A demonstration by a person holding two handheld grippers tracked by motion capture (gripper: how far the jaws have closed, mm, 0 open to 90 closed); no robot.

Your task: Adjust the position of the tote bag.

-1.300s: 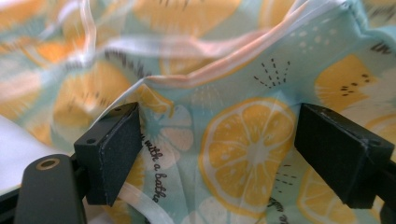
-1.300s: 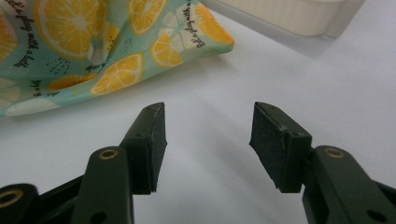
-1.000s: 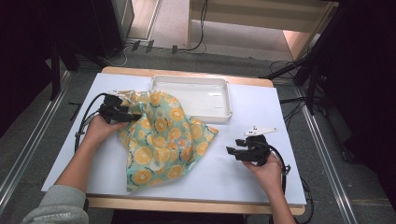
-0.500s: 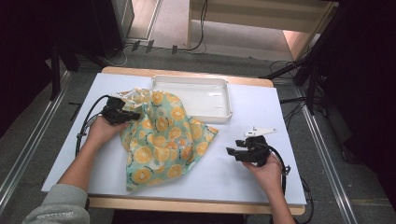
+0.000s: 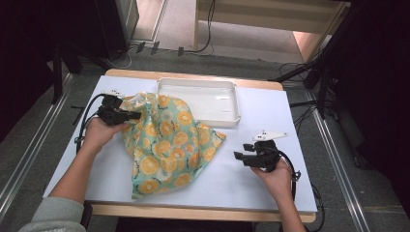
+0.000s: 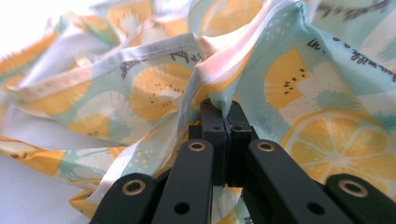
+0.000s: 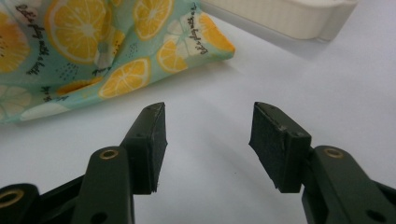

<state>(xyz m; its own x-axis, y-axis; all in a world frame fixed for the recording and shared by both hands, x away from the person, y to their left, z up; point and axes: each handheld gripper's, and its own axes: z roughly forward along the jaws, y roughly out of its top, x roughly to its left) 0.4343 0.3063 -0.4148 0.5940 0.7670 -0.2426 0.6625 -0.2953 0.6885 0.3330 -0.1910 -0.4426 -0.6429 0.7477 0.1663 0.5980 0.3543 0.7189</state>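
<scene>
Cloth pinched by left gripper; script illegible.

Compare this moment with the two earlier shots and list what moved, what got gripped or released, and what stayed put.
Little changed. The left gripper stays shut on the edge of the citrus-print cloth and has edged slightly toward the far left of the table, drawing that bunched edge with it. Nothing was grabbed or released. The right gripper stays open on the bare table, and the white tray has not moved.
</scene>
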